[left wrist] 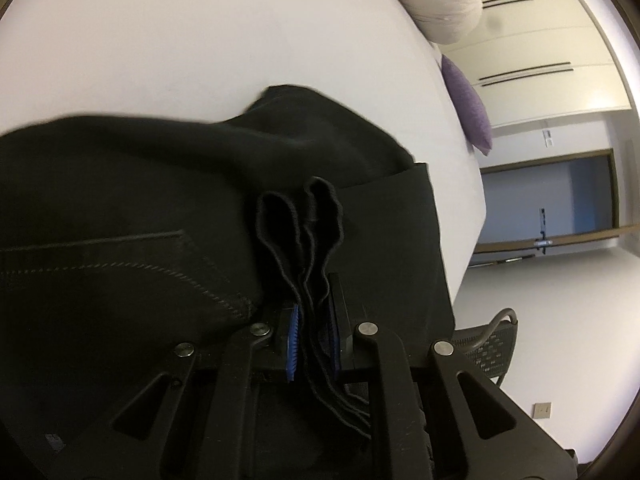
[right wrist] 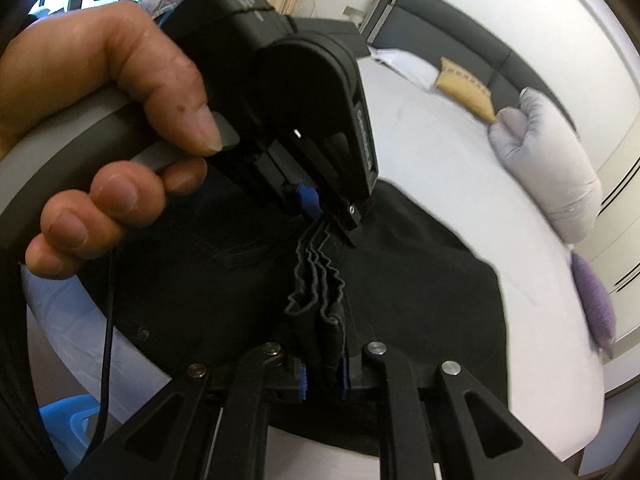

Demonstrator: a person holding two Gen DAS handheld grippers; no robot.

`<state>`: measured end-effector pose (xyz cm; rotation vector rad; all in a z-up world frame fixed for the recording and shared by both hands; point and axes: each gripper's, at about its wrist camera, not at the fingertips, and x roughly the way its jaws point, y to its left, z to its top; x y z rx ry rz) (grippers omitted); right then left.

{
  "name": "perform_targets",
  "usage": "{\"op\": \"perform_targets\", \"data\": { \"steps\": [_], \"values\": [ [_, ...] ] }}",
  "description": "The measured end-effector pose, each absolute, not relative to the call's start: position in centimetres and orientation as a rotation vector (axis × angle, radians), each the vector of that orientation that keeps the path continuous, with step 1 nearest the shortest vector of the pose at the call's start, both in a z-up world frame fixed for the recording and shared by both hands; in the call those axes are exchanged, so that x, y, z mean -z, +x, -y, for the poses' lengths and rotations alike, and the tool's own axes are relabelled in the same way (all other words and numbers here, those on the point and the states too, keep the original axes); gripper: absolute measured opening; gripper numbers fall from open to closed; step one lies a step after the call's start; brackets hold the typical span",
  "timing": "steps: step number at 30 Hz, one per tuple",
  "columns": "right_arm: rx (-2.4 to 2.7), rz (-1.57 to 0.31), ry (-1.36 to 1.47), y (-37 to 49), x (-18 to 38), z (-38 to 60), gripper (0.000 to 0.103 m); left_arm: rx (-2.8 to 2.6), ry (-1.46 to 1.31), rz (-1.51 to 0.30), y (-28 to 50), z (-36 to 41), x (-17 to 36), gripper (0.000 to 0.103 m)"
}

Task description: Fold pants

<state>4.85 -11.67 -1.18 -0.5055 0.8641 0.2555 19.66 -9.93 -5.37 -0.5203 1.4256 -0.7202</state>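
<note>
Black pants (left wrist: 120,208) lie bunched on the white bed (left wrist: 200,40); a pocket seam shows at the left. My left gripper (left wrist: 314,332) is shut on gathered edges of the pants, the fabric pinched between its blue pads. In the right wrist view the pants (right wrist: 420,288) spread over the bed (right wrist: 440,160). My right gripper (right wrist: 323,376) is shut on a stack of folded edge layers. Just beyond it is the left gripper (right wrist: 320,220), held by a hand (right wrist: 100,100), clamping the same bunched edge.
A white pillow (left wrist: 436,0) and a purple cushion (left wrist: 468,104) sit at the bed's far side, with a mesh chair (left wrist: 492,344) beside the bed. A tan cushion (right wrist: 466,88), a white pillow (right wrist: 548,168) and a dark headboard (right wrist: 460,28) lie farther off. A blue basket (right wrist: 68,420) stands on the floor.
</note>
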Motion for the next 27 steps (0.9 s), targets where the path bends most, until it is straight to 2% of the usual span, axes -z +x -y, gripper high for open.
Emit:
{"op": "perform_targets", "data": {
  "steps": [2,4,6,8,9,13,17,20,23,27],
  "values": [
    [-0.286,-0.905,-0.476,4.9,2.1,11.9,0.024,0.705,-0.533,-1.43,19.5,9.4,5.9,0.011],
    [-0.294,-0.95,-0.447,5.0,2.8,12.4,0.027,0.692,-0.551,-1.442,19.5,8.5,6.3,0.011],
    [-0.295,-0.963,-0.385,5.0,2.4,13.4,0.039,0.675,-0.532,-1.434,19.4,8.1,5.8,0.012],
    [-0.338,-0.998,-0.244,4.9,1.3,15.6,0.066,0.637,-0.47,-1.41,19.0,7.7,4.9,0.012],
    [-0.363,-1.007,-0.184,4.9,0.9,16.5,0.067,0.609,-0.428,-1.389,18.7,7.5,4.2,0.012],
    [-0.457,-1.035,0.139,5.0,-1.5,23.6,0.066,0.504,-0.274,-1.292,17.4,7.6,1.3,0.012],
    [-0.427,-1.043,0.386,8.0,-2.6,32.6,0.05,0.584,-0.181,-1.24,15.0,10.7,-0.3,0.012],
    [-0.446,-1.025,0.506,10.9,-2.4,37.6,0.046,0.647,-0.127,-1.234,13.1,13.6,0.3,0.012],
    [-0.49,-1.039,0.643,14.5,-0.9,40.4,0.045,0.646,-0.052,-1.284,11.5,15.8,2.6,0.012],
    [-0.542,-1.086,0.718,18.7,1.8,41.1,0.045,0.663,-0.109,-1.253,10.7,15.3,3.5,0.012]
  ]
}}
